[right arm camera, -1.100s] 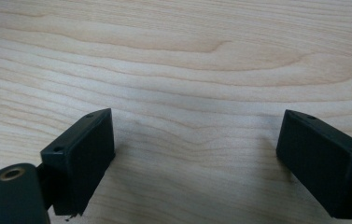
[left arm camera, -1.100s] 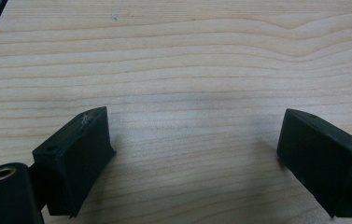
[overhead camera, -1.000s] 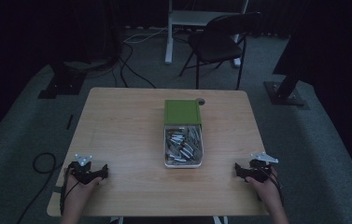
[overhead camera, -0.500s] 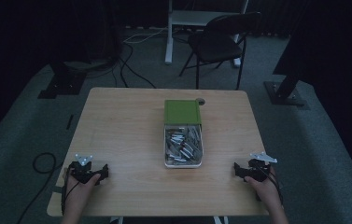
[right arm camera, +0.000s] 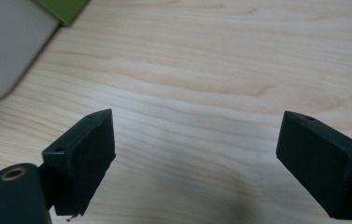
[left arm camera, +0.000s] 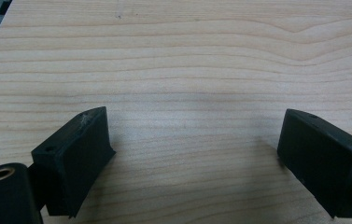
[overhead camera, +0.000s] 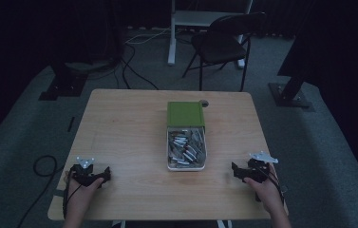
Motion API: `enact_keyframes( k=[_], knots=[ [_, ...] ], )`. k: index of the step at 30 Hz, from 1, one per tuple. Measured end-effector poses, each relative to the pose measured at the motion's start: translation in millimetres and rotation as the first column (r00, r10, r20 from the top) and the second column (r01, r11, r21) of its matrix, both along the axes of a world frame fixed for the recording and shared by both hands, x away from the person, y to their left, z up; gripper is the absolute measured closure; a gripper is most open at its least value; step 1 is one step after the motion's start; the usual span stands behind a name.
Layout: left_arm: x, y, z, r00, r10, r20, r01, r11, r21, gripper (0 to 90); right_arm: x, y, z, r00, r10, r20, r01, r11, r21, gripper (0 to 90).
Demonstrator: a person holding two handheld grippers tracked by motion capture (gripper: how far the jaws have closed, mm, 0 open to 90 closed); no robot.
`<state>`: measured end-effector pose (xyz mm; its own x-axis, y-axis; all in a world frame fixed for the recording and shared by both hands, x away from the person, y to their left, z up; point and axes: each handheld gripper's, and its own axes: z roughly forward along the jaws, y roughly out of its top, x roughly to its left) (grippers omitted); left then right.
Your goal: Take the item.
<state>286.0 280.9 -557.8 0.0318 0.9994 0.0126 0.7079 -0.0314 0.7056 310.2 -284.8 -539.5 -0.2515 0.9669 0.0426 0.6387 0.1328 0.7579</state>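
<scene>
Two grippers rest low over the near edge of a light wooden table [overhead camera: 119, 123], one at each near corner and well apart from each other. The left gripper [left arm camera: 192, 154] sits at the near left, held in the person's left hand [overhead camera: 79, 194], with its jaws spread wide over bare wood and nothing between them. The right gripper [right arm camera: 194, 156] sits at the near right in the right hand [overhead camera: 267, 192], jaws equally wide and empty. Between them, at the middle of the table, stands a white tray [overhead camera: 186, 166] filled with small silvery pieces too small to identify; a green lid or box [overhead camera: 185, 114] touches its far end. On the floor beyond the table stands a dark folding chair [overhead camera: 224, 42].
</scene>
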Motion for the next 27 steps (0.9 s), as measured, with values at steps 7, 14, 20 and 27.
enact_keyframes(
  k=[7,14,20,27],
  knots=[
    [0.0,0.0,0.0,1.0000,0.000,-0.001,0.000,1.0000,0.001,10.2,2.0,15.8,15.3,0.9993,0.033,0.014,-0.033,0.9994,0.001,13.1],
    [0.0,0.0,0.0,1.0000,0.000,-0.001,0.000,1.0000,0.000,10.2,2.5,28.7,28.5,0.9963,0.075,0.041,-0.076,0.9971,0.001,13.2],
    [0.0,0.1,0.0,1.0000,0.000,-0.001,0.000,1.0000,0.000,10.2,3.2,40.2,41.7,0.9910,0.111,0.075,-0.111,0.9938,0.005,13.6],
    [0.1,0.0,-0.1,1.0000,0.000,0.000,0.000,1.0000,0.001,10.2,4.5,57.6,57.7,0.9812,0.165,0.100,-0.167,0.9858,0.015,13.6]
  ],
)
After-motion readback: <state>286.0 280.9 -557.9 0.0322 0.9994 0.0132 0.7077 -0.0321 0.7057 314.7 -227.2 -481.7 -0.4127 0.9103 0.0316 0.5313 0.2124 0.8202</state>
